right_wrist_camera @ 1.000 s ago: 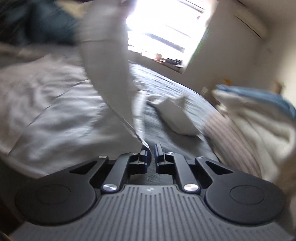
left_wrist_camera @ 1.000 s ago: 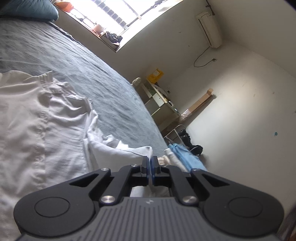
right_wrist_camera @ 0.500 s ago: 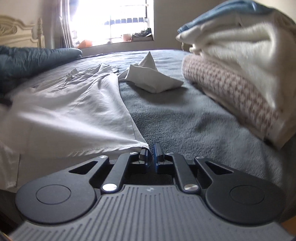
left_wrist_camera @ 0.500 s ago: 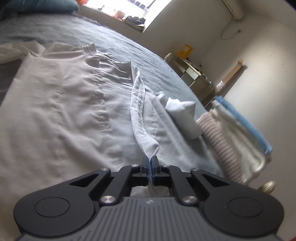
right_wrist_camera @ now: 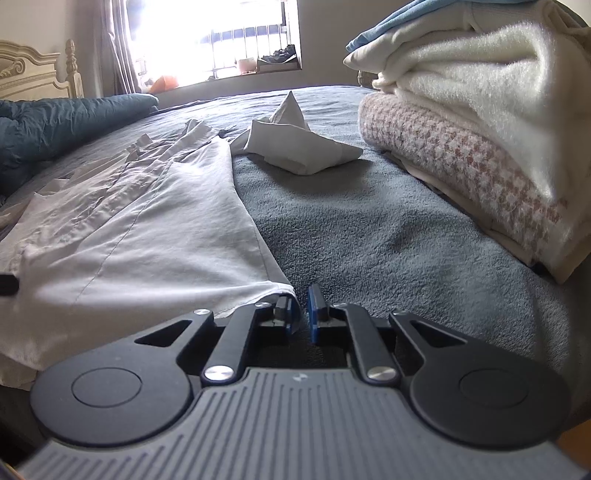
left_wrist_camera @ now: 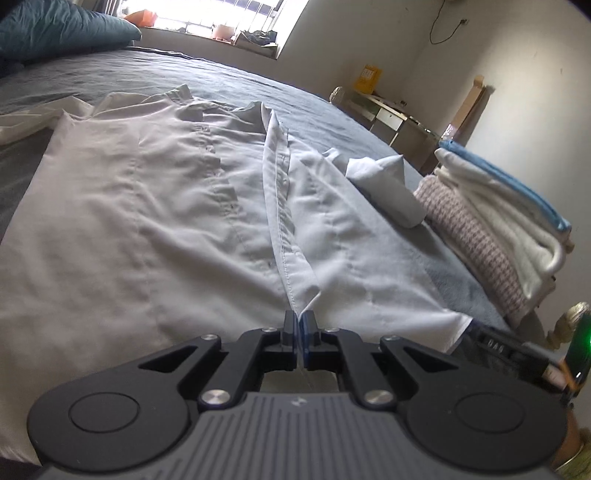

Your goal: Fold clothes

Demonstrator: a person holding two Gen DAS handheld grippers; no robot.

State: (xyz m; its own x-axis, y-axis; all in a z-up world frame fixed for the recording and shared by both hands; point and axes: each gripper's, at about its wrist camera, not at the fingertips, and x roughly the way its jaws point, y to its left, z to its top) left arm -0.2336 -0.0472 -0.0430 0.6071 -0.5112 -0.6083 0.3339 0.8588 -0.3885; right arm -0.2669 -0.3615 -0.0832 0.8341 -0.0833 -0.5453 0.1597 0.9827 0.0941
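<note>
Grey blanket-covered bed [right_wrist_camera: 369, 229] under a bright window [right_wrist_camera: 207, 33]. Spread flat ahead of the left tool [left_wrist_camera: 300, 322]: pale shirt [left_wrist_camera: 155, 206], its button placket edge pinched between clenched fingers. Beyond, right: crumpled white cloth [left_wrist_camera: 388, 184], then stack of folded clothes [left_wrist_camera: 491, 221]. Right tool [right_wrist_camera: 302, 306] slightly parted, gripping nothing, shirt hem corner lying against its left finger; stack ahead right.

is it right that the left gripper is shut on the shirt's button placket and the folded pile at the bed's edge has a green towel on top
Not quite: the top layer of the folded pile is blue, not green, as the left wrist view shows. The left gripper is indeed shut on the shirt placket.
</note>
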